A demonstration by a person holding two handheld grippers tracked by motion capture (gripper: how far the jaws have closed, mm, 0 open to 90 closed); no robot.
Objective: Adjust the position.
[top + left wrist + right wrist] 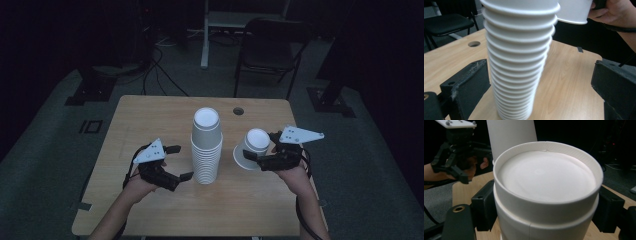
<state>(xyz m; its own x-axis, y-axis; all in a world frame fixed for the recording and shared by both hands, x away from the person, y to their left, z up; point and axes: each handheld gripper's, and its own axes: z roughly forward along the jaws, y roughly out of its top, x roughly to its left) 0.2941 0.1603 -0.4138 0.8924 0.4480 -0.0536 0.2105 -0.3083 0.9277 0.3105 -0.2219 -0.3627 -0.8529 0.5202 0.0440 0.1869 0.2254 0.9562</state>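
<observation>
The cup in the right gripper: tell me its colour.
Plain white, no pattern. The cup shows best in the right gripper view, clamped between the jaws.

High view: fixed above near edge of table (pixel 150 107), facing forward and down, far enough to take in whole top. Left gripper view: low, close, facing cup stack (pixel 520 60). Right gripper view: tight on held cup (pixel 546 192). All three share stack; both gripper views catch opposite hand.
</observation>
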